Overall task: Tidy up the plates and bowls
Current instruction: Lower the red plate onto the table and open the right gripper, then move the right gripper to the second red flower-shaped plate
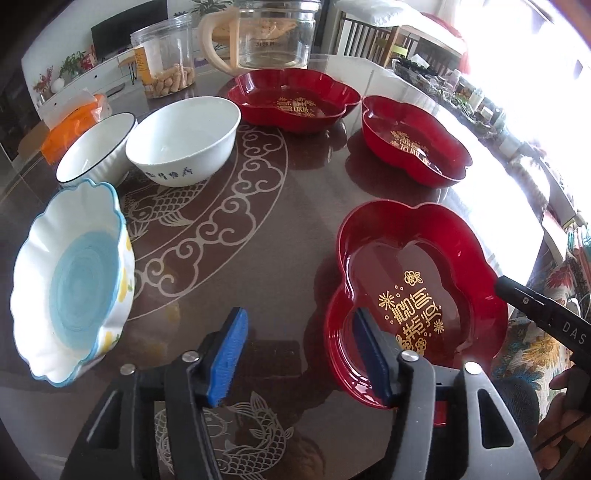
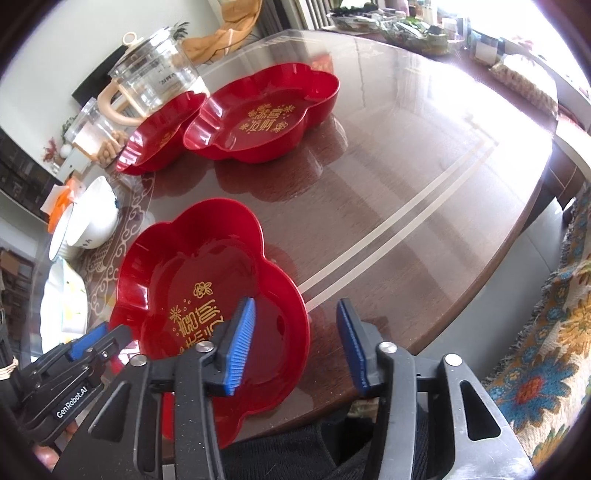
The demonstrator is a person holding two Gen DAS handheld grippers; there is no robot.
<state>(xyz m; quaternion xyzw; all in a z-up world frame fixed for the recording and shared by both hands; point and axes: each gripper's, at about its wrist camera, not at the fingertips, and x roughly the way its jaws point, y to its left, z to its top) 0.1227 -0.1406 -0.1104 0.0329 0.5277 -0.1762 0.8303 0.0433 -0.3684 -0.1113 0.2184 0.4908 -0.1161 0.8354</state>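
Three red flower-shaped plates with gold writing lie on the table: a near one (image 1: 417,295) (image 2: 207,295), one at the far right (image 1: 413,140) (image 2: 262,114) and one at the back (image 1: 295,98) (image 2: 159,136). Three bowls stand at the left: a blue-and-white scalloped bowl (image 1: 70,280), a plain white bowl (image 1: 184,138) and a dark-rimmed white bowl (image 1: 96,147). My left gripper (image 1: 299,354) is open, its right finger over the near plate's left rim. My right gripper (image 2: 295,347) is open, straddling that plate's right rim.
A glass kettle (image 1: 273,33) (image 2: 151,74) and a clear snack jar (image 1: 166,55) stand at the back of the glass-topped table (image 1: 258,229). An orange packet (image 1: 74,122) lies behind the bowls. A patterned cloth (image 2: 546,354) lies right of the table edge.
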